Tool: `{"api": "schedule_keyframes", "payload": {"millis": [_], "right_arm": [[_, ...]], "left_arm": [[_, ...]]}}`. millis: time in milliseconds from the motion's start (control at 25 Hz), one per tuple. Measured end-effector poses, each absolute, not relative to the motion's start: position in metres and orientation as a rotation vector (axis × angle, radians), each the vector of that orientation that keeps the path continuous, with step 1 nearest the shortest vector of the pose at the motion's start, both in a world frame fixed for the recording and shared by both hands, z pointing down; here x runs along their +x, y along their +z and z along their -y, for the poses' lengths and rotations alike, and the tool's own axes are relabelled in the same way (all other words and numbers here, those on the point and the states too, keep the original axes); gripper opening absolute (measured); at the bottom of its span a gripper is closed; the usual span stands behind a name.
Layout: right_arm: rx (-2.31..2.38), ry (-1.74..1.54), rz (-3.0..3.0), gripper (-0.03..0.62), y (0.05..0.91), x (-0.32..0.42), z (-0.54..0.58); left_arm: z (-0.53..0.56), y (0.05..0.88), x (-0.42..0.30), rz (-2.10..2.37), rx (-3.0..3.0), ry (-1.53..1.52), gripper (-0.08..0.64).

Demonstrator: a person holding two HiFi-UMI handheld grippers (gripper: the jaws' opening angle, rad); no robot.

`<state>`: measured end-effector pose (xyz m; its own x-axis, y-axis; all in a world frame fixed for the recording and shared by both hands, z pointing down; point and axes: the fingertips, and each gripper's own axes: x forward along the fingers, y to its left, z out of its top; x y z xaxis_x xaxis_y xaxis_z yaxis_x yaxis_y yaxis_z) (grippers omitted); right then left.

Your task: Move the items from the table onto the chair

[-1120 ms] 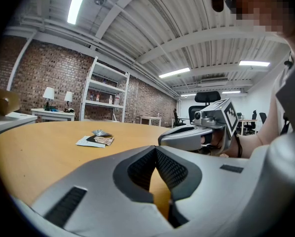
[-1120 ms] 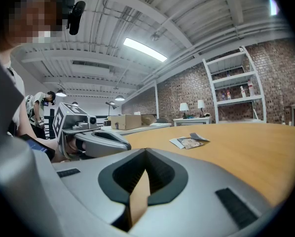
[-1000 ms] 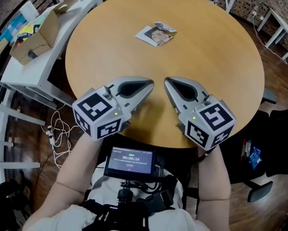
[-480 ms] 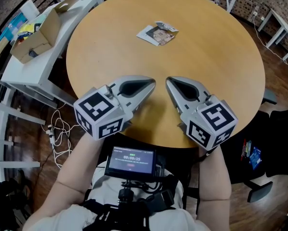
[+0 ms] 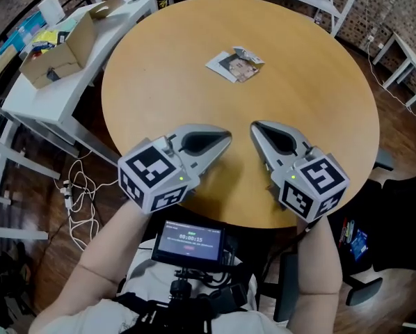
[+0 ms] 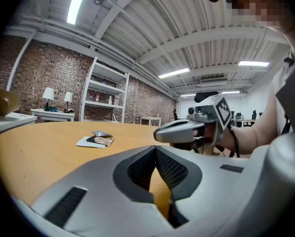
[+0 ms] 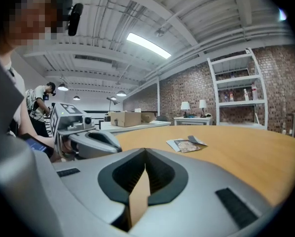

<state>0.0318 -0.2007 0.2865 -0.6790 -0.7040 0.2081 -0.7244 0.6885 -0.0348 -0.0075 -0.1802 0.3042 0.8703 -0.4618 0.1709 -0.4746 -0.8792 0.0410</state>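
Both grippers were held low over the near edge of the round wooden table (image 5: 319, 82), pointed towards its middle and set just apart from each other. The left gripper (image 5: 225, 136) was seen with its jaws pressed together at the tips, and nothing was caught between them; only the table top showed through the gap behind the tips. The right gripper (image 5: 255, 126) was likewise closed and empty. On each gripper a cube with black-and-white square markers (image 5: 152, 176) was carried, and a small green light was lit beside it; no letters were printed there. The items (image 5: 236, 65) were left on the far half of the table, well apart from both grippers: a white card, a flat packet printed with a picture and a crumpled silver wrapper, overlapping in one small pile. Their print was too small to be read in any view. A dark chair (image 5: 403, 214) was partly shown beside the table's right edge. An open cardboard box (image 5: 58, 51) was set on a white side table (image 5: 41, 96) at the left, with no label that could be made out. A small screen (image 5: 189, 241) was worn at the person's chest; a line of digits was shown on it, too small to be read with certainty
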Motion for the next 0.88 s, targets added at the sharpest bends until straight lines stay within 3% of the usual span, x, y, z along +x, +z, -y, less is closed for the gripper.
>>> {"api": "schedule_keyframes", "payload": {"millis": [120, 200, 520, 680, 880], "right_arm": [[1.151, 0.218, 2.674, 0.021, 0.275, 0.046, 0.224], [1.155, 0.178, 2.604, 0.077, 0.272, 0.056, 0.243], [1.108, -0.230, 2.201, 0.148, 0.284, 0.077, 0.330], [1.003, -0.078, 2.262, 0.209, 0.294, 0.066, 0.364], [0.947, 0.053, 2.260, 0.227, 0.308, 0.063, 0.409]], "left_arm": [[0.178, 0.304, -0.006, 0.727, 2.964, 0.244, 0.005], [0.174, 0.302, -0.004, 0.695, 2.963, 0.253, 0.005], [0.165, 0.303, 0.003, 0.583, 2.996, 0.275, 0.006], [0.163, 0.303, 0.002, 0.544, 3.007, 0.276, 0.006], [0.171, 0.302, -0.005, 0.547, 3.000, 0.267, 0.006]]}}
